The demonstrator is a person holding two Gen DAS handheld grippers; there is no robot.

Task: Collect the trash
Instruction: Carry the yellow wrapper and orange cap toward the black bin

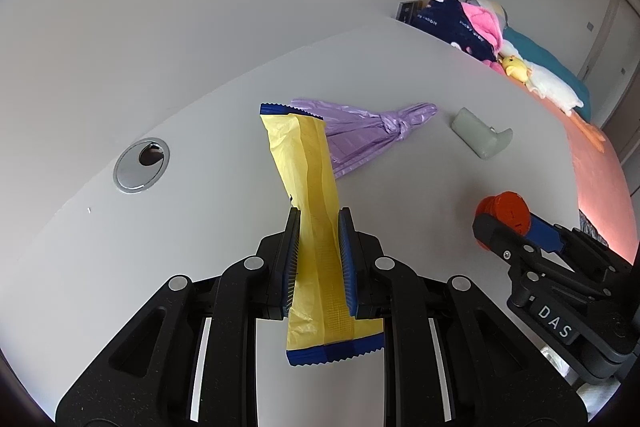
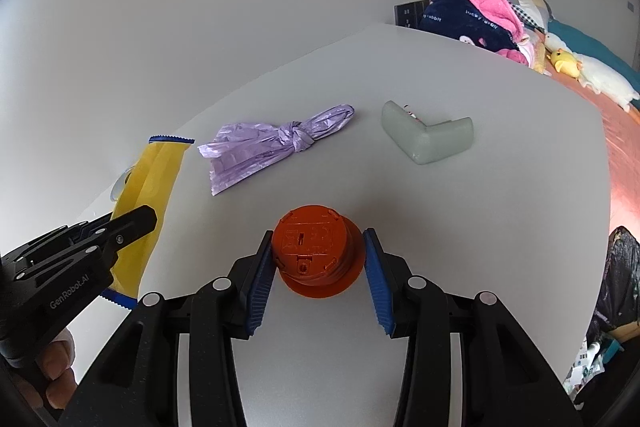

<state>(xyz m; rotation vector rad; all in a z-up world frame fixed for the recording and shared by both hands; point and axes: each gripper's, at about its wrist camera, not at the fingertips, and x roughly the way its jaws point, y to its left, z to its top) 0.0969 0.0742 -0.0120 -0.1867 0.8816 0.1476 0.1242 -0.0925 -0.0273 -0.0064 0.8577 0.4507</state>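
Note:
A yellow wrapper with blue serrated ends (image 1: 308, 163) stands up from the white table (image 1: 200, 187), pinched in my left gripper (image 1: 319, 215), which is shut on its lower half. The same wrapper (image 2: 150, 179) and left gripper (image 2: 134, 223) show at the left of the right wrist view. My right gripper (image 2: 318, 233) holds an orange round plastic cap (image 2: 314, 251), with both blue pads against its sides. In the left wrist view that cap (image 1: 506, 209) sits at the right gripper's tip (image 1: 500, 223). A knotted purple plastic bag (image 2: 276, 143) lies flat farther back.
A pale green L-shaped corner piece (image 2: 426, 137) lies right of the bag. A metal cable grommet (image 1: 141, 165) is set in the table at the left. Beyond the table's right edge is a bed with blankets and plush toys (image 2: 568, 63). A hand (image 2: 56, 367) grips the left tool.

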